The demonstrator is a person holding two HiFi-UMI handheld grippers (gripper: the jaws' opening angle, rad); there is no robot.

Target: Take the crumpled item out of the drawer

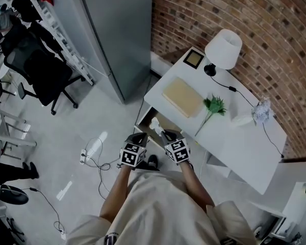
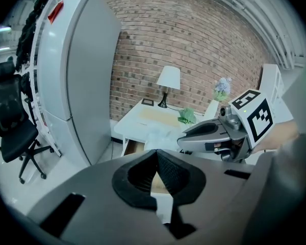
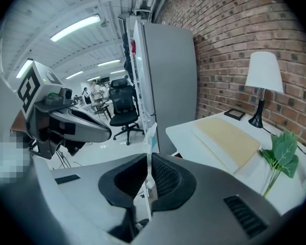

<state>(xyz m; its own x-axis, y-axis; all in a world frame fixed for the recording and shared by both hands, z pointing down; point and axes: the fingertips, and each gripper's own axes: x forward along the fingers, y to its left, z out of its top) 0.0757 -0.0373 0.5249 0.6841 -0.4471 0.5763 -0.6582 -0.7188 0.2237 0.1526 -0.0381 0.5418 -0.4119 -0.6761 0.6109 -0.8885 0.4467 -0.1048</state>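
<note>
The drawer (image 1: 145, 122) of the white table (image 1: 234, 147) stands open, its brown inside showing. A white crumpled item (image 1: 155, 123) hangs above it, and my right gripper (image 1: 166, 133) is shut on it. In the right gripper view the item (image 3: 151, 132) rises as a thin white strip from between the closed jaws of the right gripper (image 3: 149, 158). My left gripper (image 1: 140, 138) is held just left of it, over the floor beside the drawer. Its jaws meet with nothing between them in the left gripper view (image 2: 156, 152). There the right gripper (image 2: 183, 139) reaches in from the right towards the item (image 2: 160, 133).
On the table are a white lamp (image 1: 223, 49), a small picture frame (image 1: 194, 59), a tan pad (image 1: 182, 97), a green sprig (image 1: 213, 106) and a crumpled ball (image 1: 261, 110). A tall grey cabinet (image 1: 117, 29) stands left of the table. An office chair (image 1: 41, 68) and cables (image 1: 94, 152) occupy the floor.
</note>
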